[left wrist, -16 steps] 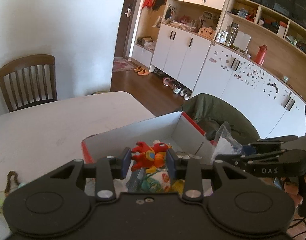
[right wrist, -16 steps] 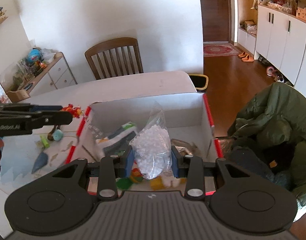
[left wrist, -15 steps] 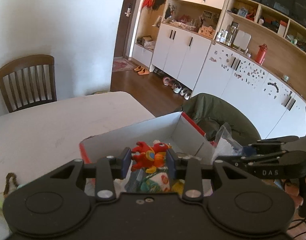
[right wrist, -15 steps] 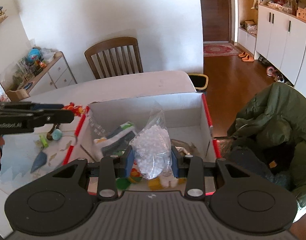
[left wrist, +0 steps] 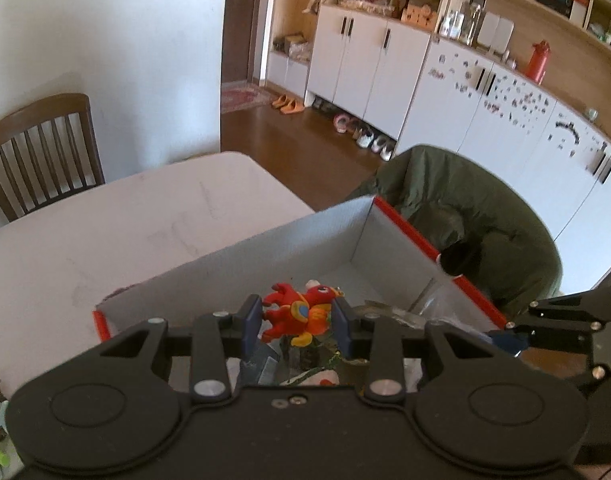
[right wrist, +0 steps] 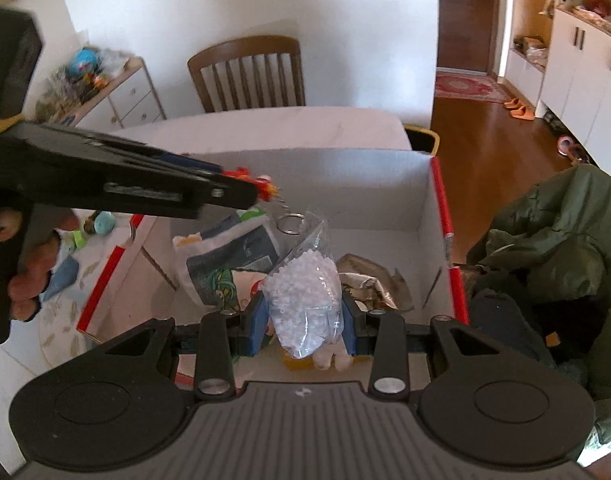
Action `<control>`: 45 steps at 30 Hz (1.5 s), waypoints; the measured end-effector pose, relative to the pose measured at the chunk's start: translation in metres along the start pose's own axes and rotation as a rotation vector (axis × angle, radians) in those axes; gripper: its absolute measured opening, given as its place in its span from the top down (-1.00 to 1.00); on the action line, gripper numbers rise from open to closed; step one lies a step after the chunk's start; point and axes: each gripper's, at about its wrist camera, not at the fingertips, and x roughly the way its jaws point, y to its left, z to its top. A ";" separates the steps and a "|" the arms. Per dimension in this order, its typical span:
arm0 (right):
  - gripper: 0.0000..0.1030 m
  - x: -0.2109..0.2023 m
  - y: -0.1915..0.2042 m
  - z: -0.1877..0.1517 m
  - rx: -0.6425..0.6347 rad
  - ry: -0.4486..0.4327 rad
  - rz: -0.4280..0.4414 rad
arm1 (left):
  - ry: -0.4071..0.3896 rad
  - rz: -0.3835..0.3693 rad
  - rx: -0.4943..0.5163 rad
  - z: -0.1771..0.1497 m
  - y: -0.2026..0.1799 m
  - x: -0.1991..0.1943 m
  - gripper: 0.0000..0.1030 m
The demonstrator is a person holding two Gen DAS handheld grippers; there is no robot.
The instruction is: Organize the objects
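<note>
The left gripper [left wrist: 297, 322] is closed on a red and orange toy keychain [left wrist: 296, 314], pinched between its two blue pads and held above the open box [left wrist: 289, 252]. In the right wrist view the same gripper reaches in from the left, over the near left corner of the box, and the keychain's short chain and metal ring [right wrist: 290, 225] hang free below its tips. The right gripper [right wrist: 304, 318] is closed on a clear plastic bag of white beads [right wrist: 305, 300]; the bag stands upright between the blue pads, its top twisted and pointing up, held over the interior of the box. The box is white inside with red edges and sits on the white table [left wrist: 105, 232]. Inside it lie a printed packet [right wrist: 229, 264] leaning toward the left wall, a crumpled piece of foil wrapper [right wrist: 369, 276] on the floor toward the right, and a few small items beneath the right gripper, too hidden to identify. A hand [right wrist: 29, 264] grips the left tool's handle. Small toys lie on the table outside the box's left wall. A green jacket [right wrist: 553, 232] lies just beside the box's right wall.
</note>
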 end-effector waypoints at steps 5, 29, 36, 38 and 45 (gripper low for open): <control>0.29 0.018 0.004 0.001 -0.030 0.036 0.015 | 0.043 0.016 -0.007 -0.002 0.003 0.023 0.30; 0.28 0.057 0.007 0.004 -0.093 0.097 -0.024 | 0.200 0.085 0.006 -0.017 0.013 0.076 0.36; 0.11 0.046 0.002 0.003 -0.072 0.075 0.000 | 0.223 0.083 -0.015 -0.019 0.019 0.076 0.24; 0.00 0.043 -0.001 0.004 -0.066 0.065 0.003 | 0.222 0.085 -0.014 -0.020 0.020 0.073 0.23; -0.01 0.028 -0.011 0.005 -0.046 0.035 0.020 | 0.185 0.090 -0.010 -0.020 0.013 0.058 -0.13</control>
